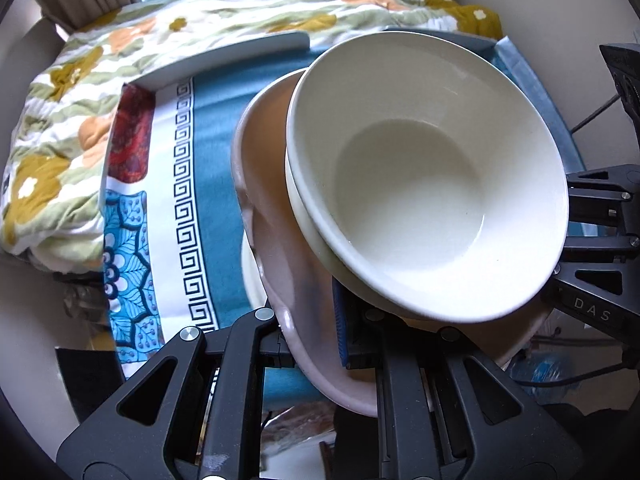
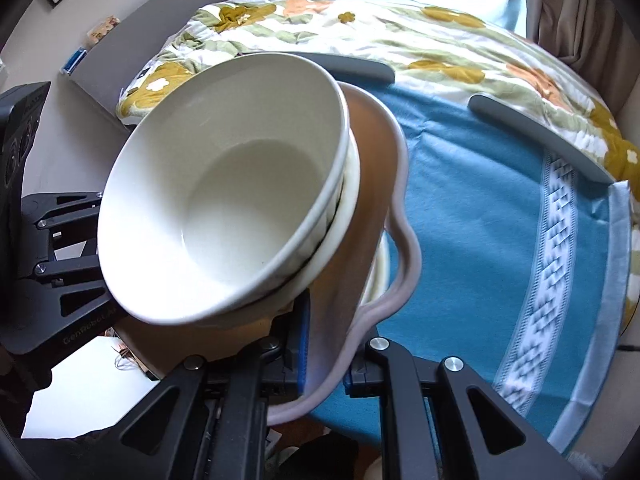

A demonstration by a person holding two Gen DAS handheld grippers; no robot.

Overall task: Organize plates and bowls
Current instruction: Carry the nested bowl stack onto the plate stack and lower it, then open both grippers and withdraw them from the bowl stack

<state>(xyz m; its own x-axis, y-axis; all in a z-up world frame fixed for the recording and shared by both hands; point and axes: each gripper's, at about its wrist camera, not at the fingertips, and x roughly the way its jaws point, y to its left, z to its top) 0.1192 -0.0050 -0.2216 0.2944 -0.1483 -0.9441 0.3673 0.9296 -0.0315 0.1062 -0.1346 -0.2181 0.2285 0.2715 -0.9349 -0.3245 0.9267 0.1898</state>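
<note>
Two nested bowls (image 1: 420, 184) sit in a scalloped plate (image 1: 276, 248), held above a cloth-covered table (image 1: 212, 168). A floral quilt (image 1: 224, 12) lies behind the table; curtains (image 2: 568, 12) hang beyond.

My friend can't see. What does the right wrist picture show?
The right gripper is shut on the wavy rim of a pinkish plate, which carries stacked white bowls. On the far side, the left gripper reaches to the plate's other edge. Underneath are a blue tablecloth and a flowery quilt.
</note>
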